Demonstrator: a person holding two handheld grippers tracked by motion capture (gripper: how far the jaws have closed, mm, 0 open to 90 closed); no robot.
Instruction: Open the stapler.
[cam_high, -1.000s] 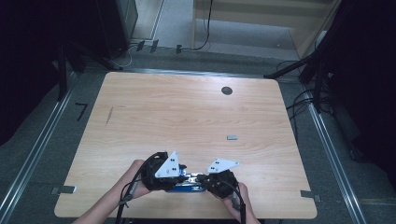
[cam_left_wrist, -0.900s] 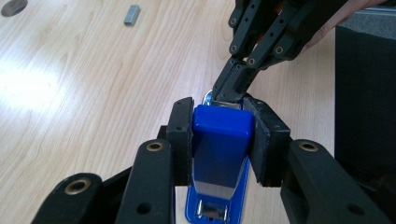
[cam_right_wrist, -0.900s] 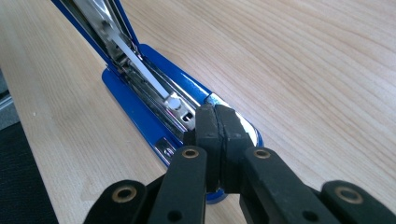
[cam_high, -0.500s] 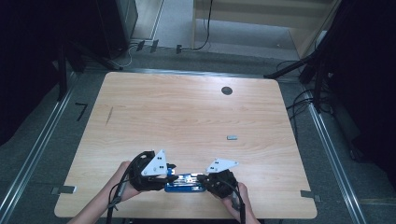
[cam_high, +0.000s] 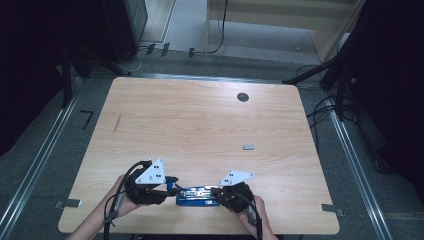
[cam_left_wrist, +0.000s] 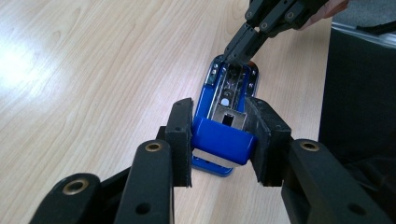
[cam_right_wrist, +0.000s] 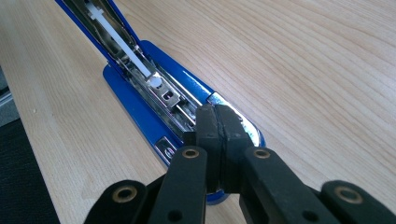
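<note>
Stapler (cam_high: 197, 194) opened flat on bench (cam_high: 200, 125): left gripper (cam_left_wrist: 223, 142) jaws clamp its blue top end, right gripper (cam_right_wrist: 215, 122) jaws clenched, pressing the base down to steady it

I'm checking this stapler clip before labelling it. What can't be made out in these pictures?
- Small grey piece on the table: too small in the high view to identify.
- Whether staples are loaded in the open blue stapler: unclear in both gripper views.
- What the shut right gripper presses on: its own jaws hide the contact.
- Stapler's near end: covered by the left gripper.
</note>
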